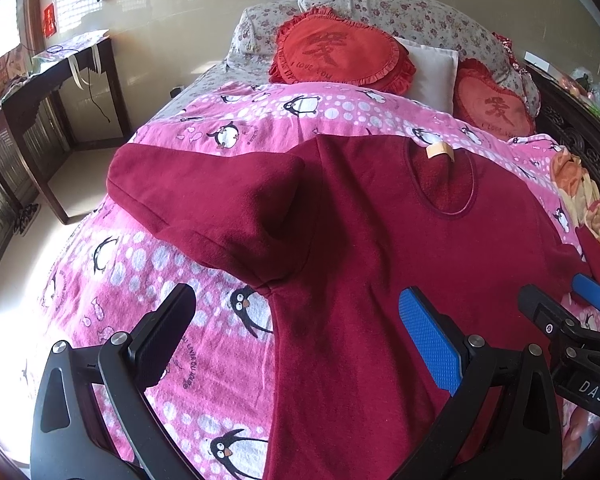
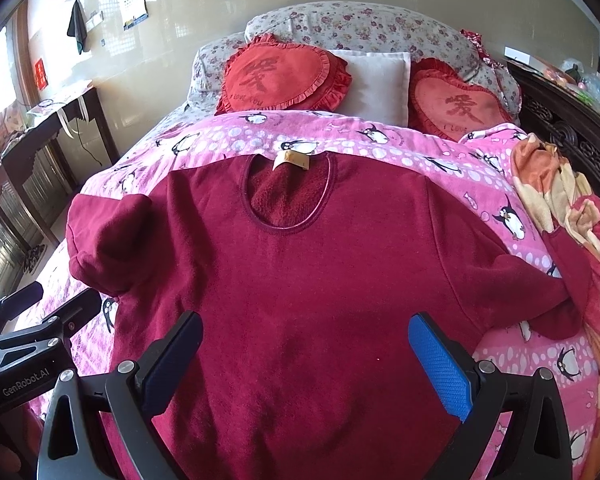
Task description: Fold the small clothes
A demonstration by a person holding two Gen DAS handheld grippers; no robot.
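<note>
A dark red fleece sweater lies flat, front up, on the pink penguin blanket, neck toward the pillows. It also shows in the left wrist view. Its left sleeve is spread out to the side; its right sleeve runs toward the blanket's right edge. My left gripper is open and empty, above the sweater's left side near the armpit. My right gripper is open and empty, above the sweater's lower middle. Each gripper shows at the edge of the other's view.
Two red heart cushions and a white pillow lie at the head of the bed. An orange patterned blanket is bunched at the right. A dark wooden desk stands left of the bed.
</note>
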